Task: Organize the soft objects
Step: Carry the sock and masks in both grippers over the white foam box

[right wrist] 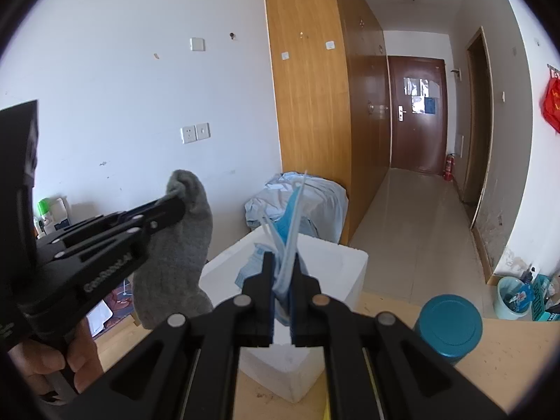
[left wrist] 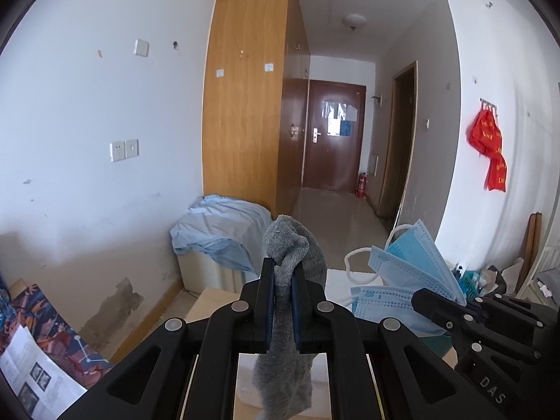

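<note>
My left gripper (left wrist: 282, 273) is shut on a grey sock (left wrist: 294, 245), which hangs down between its fingers; the sock also shows in the right wrist view (right wrist: 175, 245), held up at the left. My right gripper (right wrist: 282, 266) is shut on a bunch of blue face masks (right wrist: 288, 231). In the left wrist view the masks (left wrist: 409, 276) fan out to the right of the sock, held by the right gripper (left wrist: 420, 295). A white foam box (right wrist: 336, 262) sits on the wooden table below both grippers.
A teal round can (right wrist: 448, 329) stands on the table (right wrist: 507, 350) at the right. A blue sheet covers a cabinet (left wrist: 220, 231) by the wooden wardrobe (left wrist: 245, 105). A patterned bag (left wrist: 45, 318) lies low left. A hallway leads to a brown door (left wrist: 332, 136).
</note>
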`<state>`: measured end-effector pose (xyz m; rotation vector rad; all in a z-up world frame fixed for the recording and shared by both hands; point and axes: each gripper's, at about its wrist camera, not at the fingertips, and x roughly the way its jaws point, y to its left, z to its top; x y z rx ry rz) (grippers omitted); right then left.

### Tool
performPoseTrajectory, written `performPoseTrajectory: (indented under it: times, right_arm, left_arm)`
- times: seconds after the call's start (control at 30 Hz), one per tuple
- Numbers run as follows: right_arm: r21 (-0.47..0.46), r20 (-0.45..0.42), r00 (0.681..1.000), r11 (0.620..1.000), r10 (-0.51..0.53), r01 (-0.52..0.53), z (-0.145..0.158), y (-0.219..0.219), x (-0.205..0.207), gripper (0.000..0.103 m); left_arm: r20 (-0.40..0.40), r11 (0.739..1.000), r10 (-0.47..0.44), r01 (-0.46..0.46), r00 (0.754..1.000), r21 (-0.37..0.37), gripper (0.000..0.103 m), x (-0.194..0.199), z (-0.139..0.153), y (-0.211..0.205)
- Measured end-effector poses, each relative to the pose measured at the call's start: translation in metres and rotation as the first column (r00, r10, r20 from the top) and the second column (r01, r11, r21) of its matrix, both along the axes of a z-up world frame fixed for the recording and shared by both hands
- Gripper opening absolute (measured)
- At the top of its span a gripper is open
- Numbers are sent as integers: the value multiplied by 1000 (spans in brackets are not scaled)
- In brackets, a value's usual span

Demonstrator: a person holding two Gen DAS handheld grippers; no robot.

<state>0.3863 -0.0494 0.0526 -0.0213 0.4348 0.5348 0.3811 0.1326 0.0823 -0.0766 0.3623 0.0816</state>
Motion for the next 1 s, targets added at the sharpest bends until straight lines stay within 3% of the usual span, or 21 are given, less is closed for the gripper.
performPoseTrajectory:
  times: [0.2,0.53,1.0]
  right_arm:
    - [-13,-4,1000,1000,1,-1,-6,2,4,8]
    - [-17,-16,1000,1000,-25,25,-9,4,18,8]
    - [-21,-13,1000,999,-26,26,-8,4,20,8]
  left_arm:
    - [-19,1000,-21,21,1000,-7,8,27,-4,2]
    - [54,994,-98,101,994,-43,8,43,6,5]
    - [-103,998,-61,60,993,-19,8,76,-26,-2]
